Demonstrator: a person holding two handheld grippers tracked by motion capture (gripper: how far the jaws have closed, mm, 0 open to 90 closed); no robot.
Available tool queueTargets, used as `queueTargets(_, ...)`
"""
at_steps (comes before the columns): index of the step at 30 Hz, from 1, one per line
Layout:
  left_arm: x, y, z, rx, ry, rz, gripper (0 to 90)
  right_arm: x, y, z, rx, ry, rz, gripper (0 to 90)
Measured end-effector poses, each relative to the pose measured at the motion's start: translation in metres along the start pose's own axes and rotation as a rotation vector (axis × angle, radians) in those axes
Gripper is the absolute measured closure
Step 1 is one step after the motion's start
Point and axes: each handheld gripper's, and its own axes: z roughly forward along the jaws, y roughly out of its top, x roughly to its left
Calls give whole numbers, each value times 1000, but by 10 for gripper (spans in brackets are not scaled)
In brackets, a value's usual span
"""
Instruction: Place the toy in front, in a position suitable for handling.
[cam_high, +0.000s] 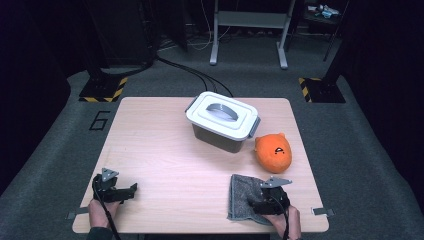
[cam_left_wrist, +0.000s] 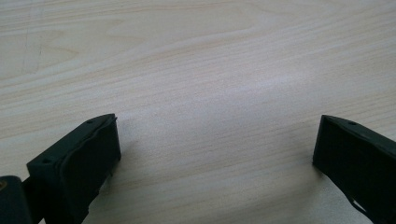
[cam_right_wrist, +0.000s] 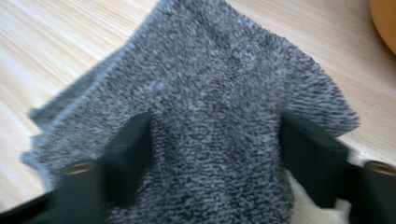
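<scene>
Your right gripper (cam_high: 256, 205) rests low at the near right of the wooden table (cam_high: 160, 150), over a folded grey towel (cam_high: 241, 196). In the right gripper view its jaws stand well apart with the fuzzy grey towel (cam_right_wrist: 210, 121) lying between and under them; the pads are not pressing on it, so nothing is gripped. The towel lies flat on the table, close to the near edge.

Just beyond the towel, to its right, sits a round orange plush toy (cam_high: 273, 152), near the towel but not touching it. Farther back, toward the middle of the table, stands a grey storage box with a white lid (cam_high: 222, 120), its lid on. Box and toy sit close together.

Your left gripper (cam_high: 125, 192) rests at the near left, well apart from everything else. In the left gripper view its jaws stand wide open above bare wood (cam_left_wrist: 210, 93), holding nothing.

Nothing lies between the towel and the toy.
</scene>
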Motion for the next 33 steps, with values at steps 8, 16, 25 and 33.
queueTargets(8,-2,4,2,19,-5,13,1,-15,-3,-26,-68,-11,32,120)
queueTargets(16,-16,41,10,1,-58,62,1,-55,-25,-38,-85,-168,106,119)
queueTargets(25,-36,106,18,-52,-137,118,6,-82,-29,-24,-52,-235,156,123)
queueTargets(33,-54,165,34,-58,-187,171,29,-91,-28,-13,-55,-249,165,126)
